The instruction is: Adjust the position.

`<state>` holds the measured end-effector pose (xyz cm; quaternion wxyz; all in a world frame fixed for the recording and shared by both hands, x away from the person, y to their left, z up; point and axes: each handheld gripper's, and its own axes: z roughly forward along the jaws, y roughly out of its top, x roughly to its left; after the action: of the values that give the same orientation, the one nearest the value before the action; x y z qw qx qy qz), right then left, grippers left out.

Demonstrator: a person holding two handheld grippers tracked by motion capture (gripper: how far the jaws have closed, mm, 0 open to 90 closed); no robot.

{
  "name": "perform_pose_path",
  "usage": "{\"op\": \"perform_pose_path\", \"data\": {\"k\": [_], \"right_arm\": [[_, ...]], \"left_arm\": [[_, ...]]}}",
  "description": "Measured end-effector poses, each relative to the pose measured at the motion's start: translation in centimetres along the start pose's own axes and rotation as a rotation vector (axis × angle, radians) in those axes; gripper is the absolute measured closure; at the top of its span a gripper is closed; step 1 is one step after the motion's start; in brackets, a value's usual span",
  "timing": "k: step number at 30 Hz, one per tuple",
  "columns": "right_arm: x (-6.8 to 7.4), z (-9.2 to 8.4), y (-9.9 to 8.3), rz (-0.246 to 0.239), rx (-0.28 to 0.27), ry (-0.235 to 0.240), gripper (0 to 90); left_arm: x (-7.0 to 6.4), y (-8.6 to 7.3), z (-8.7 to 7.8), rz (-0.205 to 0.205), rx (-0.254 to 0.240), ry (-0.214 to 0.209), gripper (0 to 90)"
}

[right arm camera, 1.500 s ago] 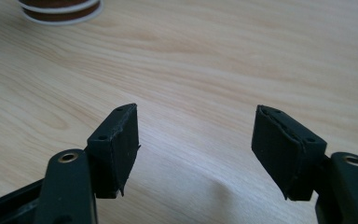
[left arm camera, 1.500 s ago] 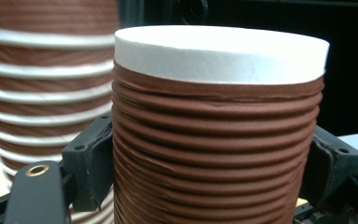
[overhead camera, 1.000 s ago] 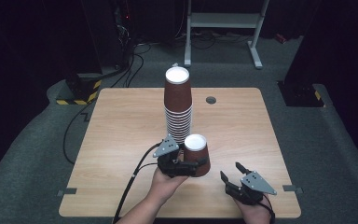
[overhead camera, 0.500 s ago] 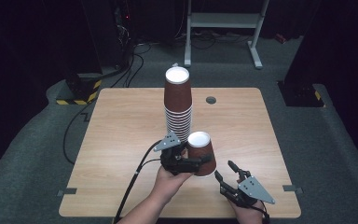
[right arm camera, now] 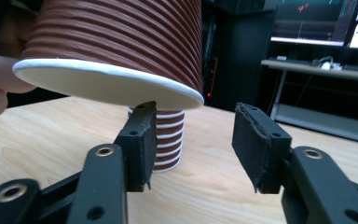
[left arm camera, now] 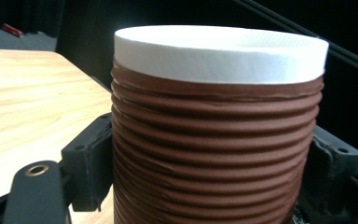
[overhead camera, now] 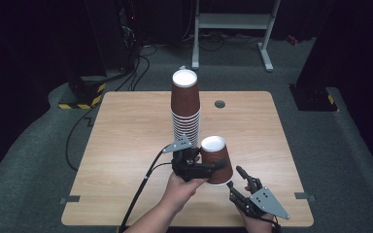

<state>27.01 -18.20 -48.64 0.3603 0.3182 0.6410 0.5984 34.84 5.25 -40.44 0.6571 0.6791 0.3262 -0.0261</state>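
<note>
Cup (overhead camera: pixel 217 160) clamped; perhaps eleven stacked (overhead camera: pixel 185 107).

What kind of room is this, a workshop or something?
Probably a lab or recording studio: dark walls, a lone wooden table on grey carpet, cables trailing across the floor, and monitors glowing on a desk behind.

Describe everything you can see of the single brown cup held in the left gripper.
The cup is brown, ribbed paper with horizontal ridges, upside down so its white base faces up and its white-rimmed mouth faces down. The left gripper clamps its sides, a jaw on each flank. It is lifted off the table and tilted, just in front of the tall stack of cups. The right gripper sits open just below its rim, apart from it.
</note>
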Motion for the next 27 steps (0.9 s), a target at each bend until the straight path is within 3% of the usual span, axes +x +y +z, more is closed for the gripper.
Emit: {"op": "perform_pose_path", "data": {"k": [9,18,27], "right_arm": [[-0.2,-0.2,0.2,-0.020,-0.034,-0.019,57.9],[-0.5,-0.5,0.4,-0.026,-0.068,-0.039,63.0],[-0.4,-0.9,0.4,-0.048,-0.095,-0.058,69.4]], "left_arm": [[0.2,-0.2,1.0,-0.053,0.014,-0.038,19.0],[0.7,-0.5,1.6,-0.130,0.013,-0.102,19.0],[0.8,-0.6,1.7,-0.164,0.011,-0.138,19.0]]}}
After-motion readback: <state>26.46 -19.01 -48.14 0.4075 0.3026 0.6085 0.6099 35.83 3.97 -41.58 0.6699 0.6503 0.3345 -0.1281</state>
